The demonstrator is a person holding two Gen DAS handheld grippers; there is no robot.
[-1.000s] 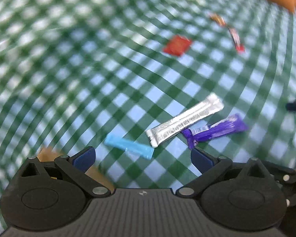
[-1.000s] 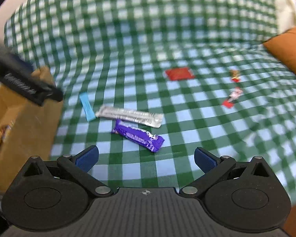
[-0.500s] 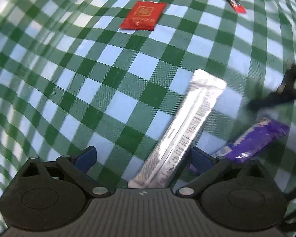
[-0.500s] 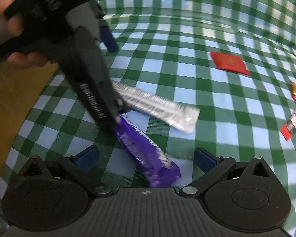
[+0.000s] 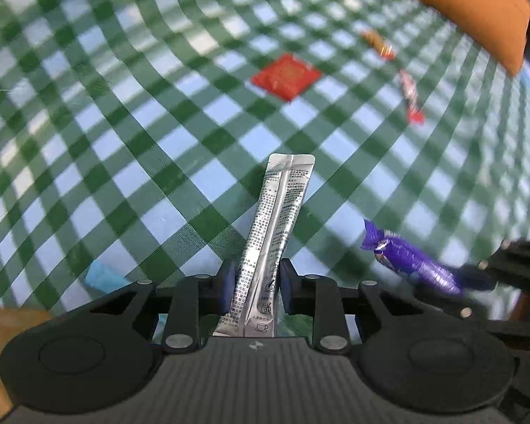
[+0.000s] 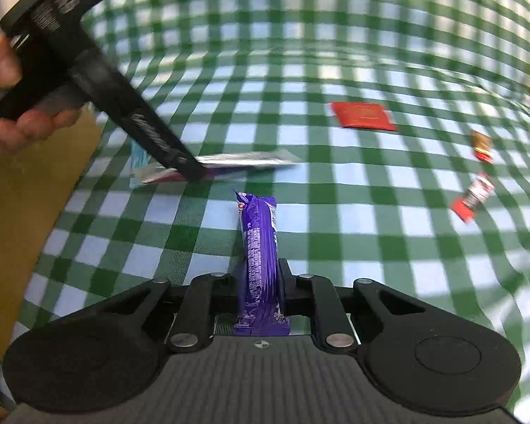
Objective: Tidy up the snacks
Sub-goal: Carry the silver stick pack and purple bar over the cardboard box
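My left gripper (image 5: 257, 282) is shut on a long silver stick sachet (image 5: 275, 233) that points forward over the green checked cloth (image 5: 159, 148); the sachet also shows in the right wrist view (image 6: 243, 160), held by the left gripper (image 6: 190, 169). My right gripper (image 6: 259, 282) is shut on a purple snack bar (image 6: 259, 233), which also shows in the left wrist view (image 5: 410, 263). A light blue packet (image 5: 102, 277) lies on the cloth by the left gripper.
A red flat packet (image 5: 286, 76) (image 6: 364, 115) and two small red-and-brown candies (image 6: 473, 196) (image 6: 482, 145) lie farther out on the cloth. A brown cardboard surface (image 6: 28, 190) is at the left. An orange cushion (image 5: 455, 3) sits at the far right.
Both grippers were open above the snacks. Now the left has shut on the silver sachet and the right on the purple bar, and both snacks are lifted.
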